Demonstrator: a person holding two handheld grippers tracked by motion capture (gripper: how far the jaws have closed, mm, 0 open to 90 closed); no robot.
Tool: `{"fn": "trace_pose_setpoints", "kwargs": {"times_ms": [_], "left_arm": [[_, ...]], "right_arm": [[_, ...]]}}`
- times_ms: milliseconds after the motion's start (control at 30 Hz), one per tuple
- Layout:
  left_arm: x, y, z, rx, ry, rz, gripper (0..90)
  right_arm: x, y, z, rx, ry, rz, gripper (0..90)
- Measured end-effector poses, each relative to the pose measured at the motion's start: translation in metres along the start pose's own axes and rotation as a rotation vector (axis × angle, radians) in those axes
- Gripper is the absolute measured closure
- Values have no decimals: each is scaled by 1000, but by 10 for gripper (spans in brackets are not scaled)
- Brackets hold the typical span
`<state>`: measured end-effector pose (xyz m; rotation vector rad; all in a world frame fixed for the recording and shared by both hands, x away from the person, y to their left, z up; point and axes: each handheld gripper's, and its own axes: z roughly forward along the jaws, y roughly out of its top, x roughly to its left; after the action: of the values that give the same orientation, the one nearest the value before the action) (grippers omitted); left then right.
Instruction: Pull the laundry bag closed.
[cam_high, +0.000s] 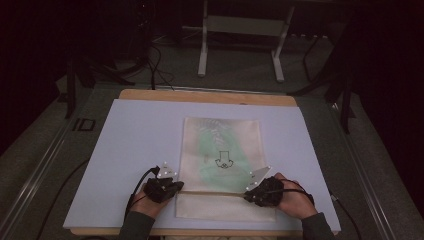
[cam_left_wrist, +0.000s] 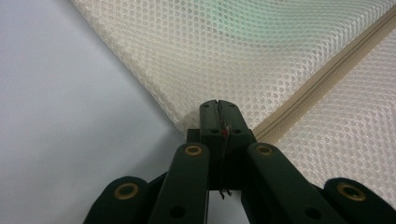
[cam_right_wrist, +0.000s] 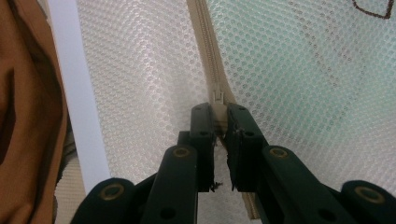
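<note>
Bag: your cream mesh bag (cam_high: 222, 165) lies flat on the pale board (cam_high: 135, 150), a little right of the middle, its near edge close to the board's near edge. Something green with a dark drawn mark shows through the mesh.
Zipper: the zipper (cam_high: 212, 192) runs across the bag near its near end, between your two grippers.
Left gripper: your left gripper (cam_high: 176, 187) sits at the bag's left edge, by that end of the zipper. In the left gripper view its jaws are pressed together with the tips (cam_left_wrist: 219, 114) at the mesh edge; whether any mesh is pinched between them you cannot tell.
Right gripper: your right gripper (cam_high: 248, 196) sits at the zipper's right end. In the right gripper view its jaws are closed on the zipper tape (cam_right_wrist: 219, 122), with the slider (cam_right_wrist: 217, 96) just beyond the tips.
Edges: in the right gripper view, a narrow strip of board (cam_right_wrist: 77, 93) shows beside the bag, next to a brown surface.
Open room: bare board stretches wide to the left of the bag and beyond its far edge; the strip on the right is narrower. The wooden table edge (cam_high: 210, 96) shows past the board's far side.
</note>
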<state>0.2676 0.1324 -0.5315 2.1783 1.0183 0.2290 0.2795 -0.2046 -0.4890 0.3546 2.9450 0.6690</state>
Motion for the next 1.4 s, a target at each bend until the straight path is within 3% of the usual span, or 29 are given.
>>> {"fn": "trace_pose_setpoints", "kwargs": {"times_ms": [1400], "left_arm": [[0, 0, 0, 1, 1, -1, 893]], "right_arm": [[-6, -13, -2, 9, 13, 22, 823]]}}
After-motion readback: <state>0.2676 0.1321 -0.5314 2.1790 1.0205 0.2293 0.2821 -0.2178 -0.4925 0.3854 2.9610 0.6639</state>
